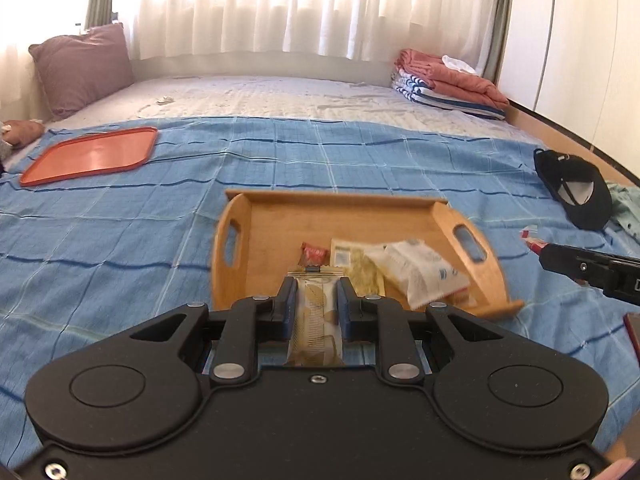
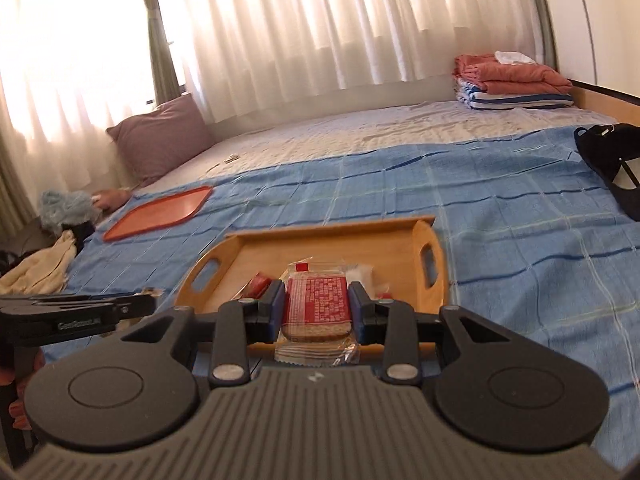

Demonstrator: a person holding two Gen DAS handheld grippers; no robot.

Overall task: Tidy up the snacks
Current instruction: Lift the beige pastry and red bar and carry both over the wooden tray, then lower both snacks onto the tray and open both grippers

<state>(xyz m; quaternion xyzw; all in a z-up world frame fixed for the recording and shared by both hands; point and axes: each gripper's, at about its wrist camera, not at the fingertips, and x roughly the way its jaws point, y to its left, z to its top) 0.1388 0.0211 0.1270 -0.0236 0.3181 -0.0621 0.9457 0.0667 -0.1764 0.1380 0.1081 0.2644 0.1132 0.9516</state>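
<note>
Left hand-held gripper [image 1: 317, 280]: jaws clamped tight on narrow clear-wrapped beige wafer bar [image 1: 316, 316], held above blue checked bedspread [image 1: 120, 248] near front edge of wooden tray with cut-out handles [image 1: 280, 216]. Right hand-held gripper [image 2: 318, 294]: part-open jaws pinching clear biscuit pack with red label [image 2: 318, 300], tray at 12 o'clock. Snack packets [image 1: 416, 272] lie inside tray. Flat orange plastic tray [image 1: 90, 156] at 10 o'clock, well apart.

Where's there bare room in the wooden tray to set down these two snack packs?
The wooden tray is bare along its far wall and toward its left handle. Its near right part is crowded with wrapped snacks. The orange tray, farther left on the blue blanket, holds nothing.
</note>
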